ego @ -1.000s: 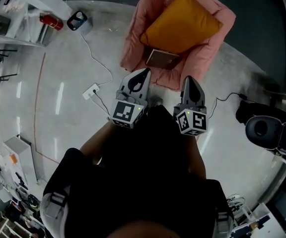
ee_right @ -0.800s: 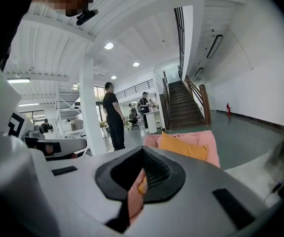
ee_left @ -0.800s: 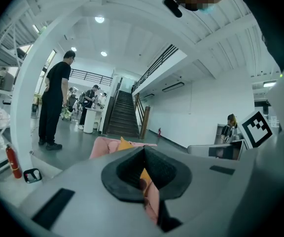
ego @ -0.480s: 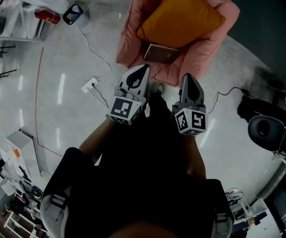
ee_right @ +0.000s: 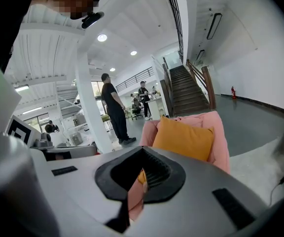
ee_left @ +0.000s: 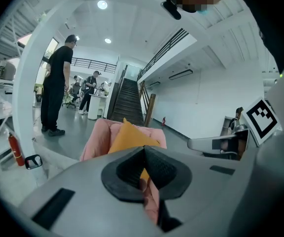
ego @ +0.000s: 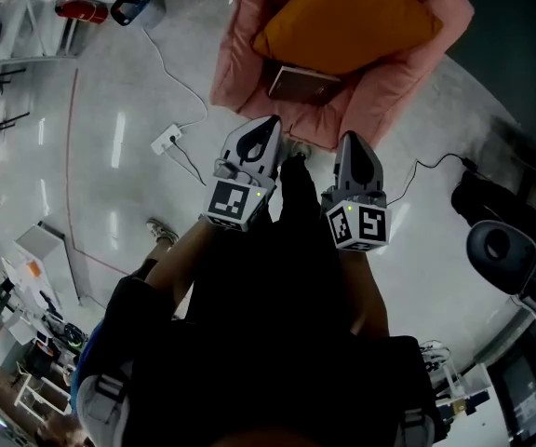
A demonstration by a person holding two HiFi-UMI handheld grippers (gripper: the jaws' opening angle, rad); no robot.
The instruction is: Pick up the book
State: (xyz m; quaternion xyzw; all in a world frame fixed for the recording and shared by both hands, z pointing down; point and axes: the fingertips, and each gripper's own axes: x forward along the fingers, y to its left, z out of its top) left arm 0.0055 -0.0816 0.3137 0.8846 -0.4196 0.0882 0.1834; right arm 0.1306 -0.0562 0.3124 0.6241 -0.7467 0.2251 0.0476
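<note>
L hand-held gripper (ego: 269,123): I read the jaws as pressed together at the tips, nothing between them. R hand-held gripper (ego: 352,141) looks the same, closed and empty. Makes sense imo, since neither is at the book yet, so there's nothing to hold. Both sit side by side just short of the armchair (ego: 234,59) front edge, tips aimed at the seat. Through each gripper view I see pink upholstery past the tips, so they're lined up on the chair.

The book (ego: 303,84) lies flat on the armchair seat near its front edge, closer to the L gripper's side. The orange cushion (ego: 347,17) leans on the armchair back, its lower edge just over the book. That leaves the book's front exposed, prob the easiest way in. Jaws need to open first.

A power strip (ego: 167,141) and its cable lie on the floor left of the armchair, clear of my approach.
</note>
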